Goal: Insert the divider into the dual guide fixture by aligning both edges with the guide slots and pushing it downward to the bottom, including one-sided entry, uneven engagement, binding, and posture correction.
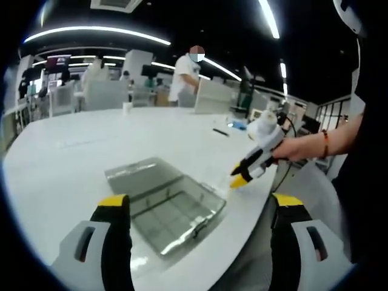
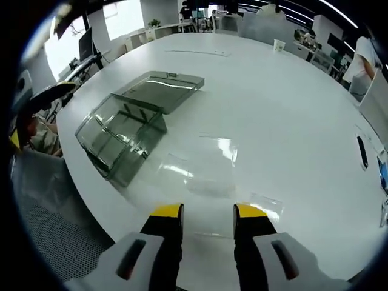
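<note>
On the white surface (image 2: 291, 109) lies the clear fixture box (image 2: 121, 130), lid open, with clear divider sheets (image 2: 209, 163) just beside it. Left tongs (image 1: 200, 209) gape wide, empty, over the box. Right tongs (image 2: 208, 213) stand parted, empty, near the sheets.

left gripper view looks across the white table (image 1: 73, 151) from its near edge, right gripper view looks down closer, both sharing the clear fixture box (image 1: 163, 203) (image 2: 124, 127)

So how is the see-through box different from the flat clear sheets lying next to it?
The box is smoky grey with walls; the sheets are flat and almost colourless. The box stands open with its lid laid back; the sheets just lie loose on the white table, outside the box. Both are transparent and both rest on that table.
</note>
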Motion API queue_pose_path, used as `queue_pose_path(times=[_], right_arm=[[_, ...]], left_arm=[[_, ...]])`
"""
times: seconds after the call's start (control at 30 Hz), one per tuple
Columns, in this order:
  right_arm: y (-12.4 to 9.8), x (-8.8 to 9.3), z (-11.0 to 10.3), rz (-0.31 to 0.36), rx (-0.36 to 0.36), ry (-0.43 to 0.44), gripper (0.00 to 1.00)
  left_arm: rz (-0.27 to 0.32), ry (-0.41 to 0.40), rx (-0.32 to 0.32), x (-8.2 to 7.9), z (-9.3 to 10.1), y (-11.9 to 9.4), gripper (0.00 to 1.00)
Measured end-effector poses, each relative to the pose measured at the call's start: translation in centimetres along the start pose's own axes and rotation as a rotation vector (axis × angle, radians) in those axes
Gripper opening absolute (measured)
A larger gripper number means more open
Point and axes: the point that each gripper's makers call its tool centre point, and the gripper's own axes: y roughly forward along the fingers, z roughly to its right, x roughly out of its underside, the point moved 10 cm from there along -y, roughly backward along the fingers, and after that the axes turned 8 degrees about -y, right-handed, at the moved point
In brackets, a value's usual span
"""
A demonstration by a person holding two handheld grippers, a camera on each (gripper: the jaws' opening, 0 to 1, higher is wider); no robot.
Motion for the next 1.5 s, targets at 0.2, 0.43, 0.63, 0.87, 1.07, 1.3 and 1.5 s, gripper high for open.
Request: queue_pose_path(times=[0.2,0.43,0.63,0.87,1.07,1.3,1.5], right_arm=[[-0.9,-0.7,-0.2,0.075,0.003,-0.003,0.28],[-1.9,-1.7,-0.7,0.127,-0.019,0.001,0.28],[-3.5,-3.0,-1.6,0.194,-0.039,-0.024,0.27],[-4.0,-3.8,-2.2,0.239,-0.039,-0.068,0.27],[-4.5,-3.6,-2.4,0.262,-0.054,-0.065,0.27],[-5.2,-3.7,-3.3,0.313,-0.100,-0.049,0.27],[-5.9,-3.6,-3.6,0.342,-0.105,-0.063,0.27]], left_arm=[[-0.002,0.016,0.001,-0.4,0.6,-0.1,0.95],[0.005,0.011,-0.006,-0.5,1.2,0.4,0.92],[0.024,-0.009,0.008,-0.5,2.0,0.6,0.93],[0.025,-0.003,0.015,-0.7,2.9,1.0,0.93],[0.031,-0.016,0.003,-0.7,3.3,0.8,0.92],[0.021,-0.046,-0.011,-0.6,3.7,0.6,0.89],[0.027,-0.090,-0.009,-0.6,4.1,0.7,0.84]])
